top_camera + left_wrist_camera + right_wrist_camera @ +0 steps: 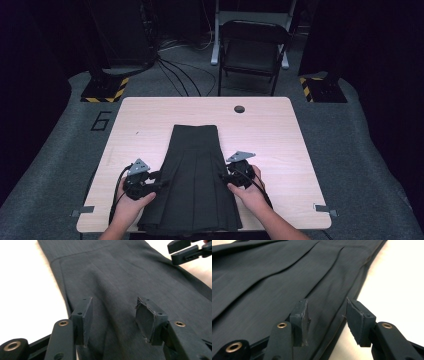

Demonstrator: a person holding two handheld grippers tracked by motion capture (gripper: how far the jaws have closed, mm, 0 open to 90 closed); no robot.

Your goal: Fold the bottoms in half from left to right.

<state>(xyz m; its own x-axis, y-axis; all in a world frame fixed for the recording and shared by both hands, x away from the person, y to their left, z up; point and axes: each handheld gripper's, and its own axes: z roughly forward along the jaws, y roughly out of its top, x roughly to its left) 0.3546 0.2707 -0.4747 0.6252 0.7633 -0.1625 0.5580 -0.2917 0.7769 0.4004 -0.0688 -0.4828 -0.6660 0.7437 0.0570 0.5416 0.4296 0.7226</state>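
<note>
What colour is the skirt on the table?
The skirt is plain dark grey, with pleats; the right gripper view shows it best.

A single large dark numeral, "6" [101, 120], is marked on the grey floor [60, 150] just beyond the far left corner of the desk [150, 115], and nothing else in the pictures carries readable writing.

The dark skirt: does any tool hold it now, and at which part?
Neither holds the skirt. Left tool and right tool stand open at its side edges.
</note>
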